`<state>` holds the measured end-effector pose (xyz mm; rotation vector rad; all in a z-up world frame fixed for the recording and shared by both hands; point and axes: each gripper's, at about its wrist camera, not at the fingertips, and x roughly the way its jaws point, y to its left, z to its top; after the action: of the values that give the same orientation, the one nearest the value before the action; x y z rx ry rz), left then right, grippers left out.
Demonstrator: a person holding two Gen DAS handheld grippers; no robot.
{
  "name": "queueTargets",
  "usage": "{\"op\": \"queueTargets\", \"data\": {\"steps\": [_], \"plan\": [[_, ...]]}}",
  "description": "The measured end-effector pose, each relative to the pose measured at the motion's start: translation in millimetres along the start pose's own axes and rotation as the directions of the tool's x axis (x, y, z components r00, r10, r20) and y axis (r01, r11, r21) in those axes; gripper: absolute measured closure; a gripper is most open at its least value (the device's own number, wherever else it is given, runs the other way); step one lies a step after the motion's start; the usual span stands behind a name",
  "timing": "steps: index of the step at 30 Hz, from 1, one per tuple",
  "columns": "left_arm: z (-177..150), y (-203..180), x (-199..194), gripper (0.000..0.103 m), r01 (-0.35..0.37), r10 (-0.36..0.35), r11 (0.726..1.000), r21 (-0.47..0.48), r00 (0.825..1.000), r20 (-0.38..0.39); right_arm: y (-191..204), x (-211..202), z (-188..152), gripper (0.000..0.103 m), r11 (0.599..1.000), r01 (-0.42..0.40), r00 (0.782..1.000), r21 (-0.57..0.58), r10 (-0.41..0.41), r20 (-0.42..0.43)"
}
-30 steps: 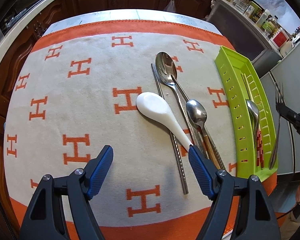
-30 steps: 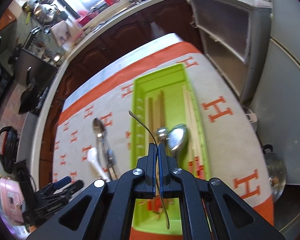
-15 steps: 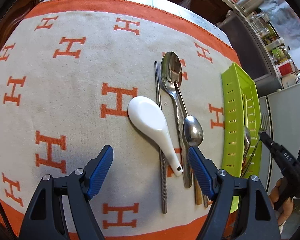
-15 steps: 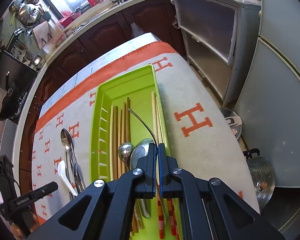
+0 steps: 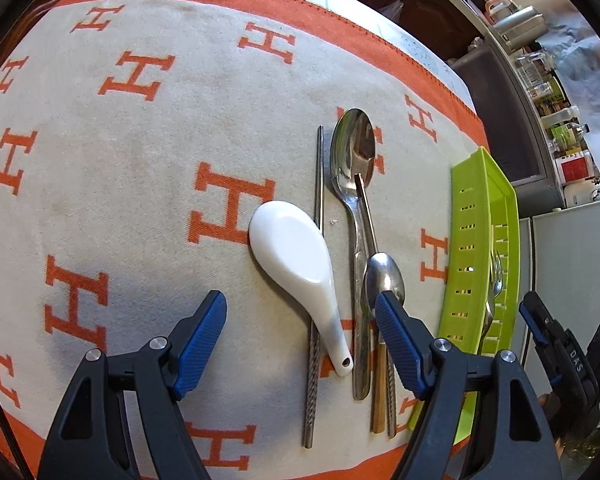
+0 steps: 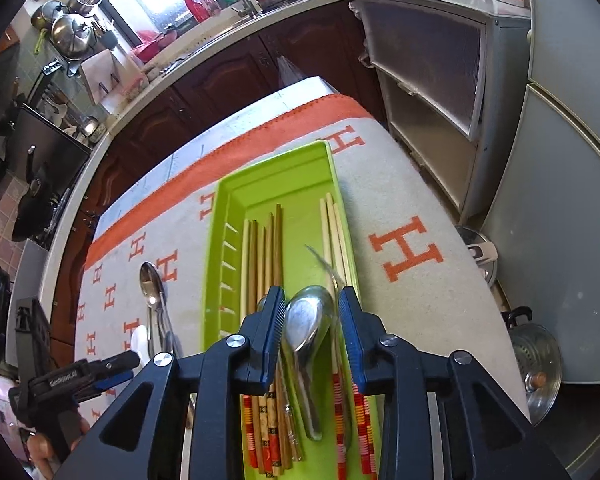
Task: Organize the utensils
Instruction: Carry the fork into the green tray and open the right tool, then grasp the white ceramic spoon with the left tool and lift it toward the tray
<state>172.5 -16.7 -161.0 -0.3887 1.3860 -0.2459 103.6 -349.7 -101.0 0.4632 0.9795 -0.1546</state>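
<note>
My left gripper (image 5: 300, 320) hovers open over the cloth, its fingers on either side of the handle of a white ceramic spoon (image 5: 296, 248) without touching it. Beside that spoon lie a steel chopstick (image 5: 320, 200), a large steel spoon (image 5: 352, 160) and a small wooden-handled spoon (image 5: 384, 276). My right gripper (image 6: 312, 312) hangs over the green tray (image 6: 276, 164) with its jaws opening. The blurred fork (image 6: 328, 272) lies loose between them, in the tray next to a steel spoon (image 6: 306, 324), brown chopsticks (image 6: 264, 248) and pale chopsticks (image 6: 334, 232). The fork (image 5: 495, 276) also shows in the left wrist view.
A cream cloth with orange H marks (image 5: 140, 160) covers the table. The tray (image 5: 480, 240) sits near the table's right edge. Beyond that edge stand a grey cabinet (image 6: 432, 92) and a steel pot on the floor (image 6: 536, 364). Dark kitchen cabinets (image 6: 220, 76) line the far side.
My right gripper sank over the tray and its jaws parted, letting go of the fork. My left gripper moved lower and closer to the white spoon and rolled.
</note>
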Motion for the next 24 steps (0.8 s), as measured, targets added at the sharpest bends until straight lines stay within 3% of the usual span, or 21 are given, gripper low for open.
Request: {"op": "queueTargets", "data": {"steps": [8,11,22,24], "plan": [[2,-4,3,0.036,0.006,-0.006,1.0,-0.005,1.0,0.002,-2,-12,-12,0.073,1.0,0.0,1.0,0.0,0.0,-0.006],[4,-6,4,0.044,0.009,-0.009,1.0,-0.007,1.0,0.001,-6,-12,-17,0.066,1.0,0.021,0.999,0.0,-0.021,-0.026],[11,-14,11,0.071,-0.02,0.021,1.0,-0.015,1.0,0.022,-1,-23,-34,0.065,0.999,-0.021,0.999,-0.037,0.019,-0.048],[12,-14,11,0.072,-0.018,0.019,0.999,-0.026,0.999,0.026,-3,-23,-35,0.065,0.999,-0.023,0.998,-0.037,0.021,-0.053]]}}
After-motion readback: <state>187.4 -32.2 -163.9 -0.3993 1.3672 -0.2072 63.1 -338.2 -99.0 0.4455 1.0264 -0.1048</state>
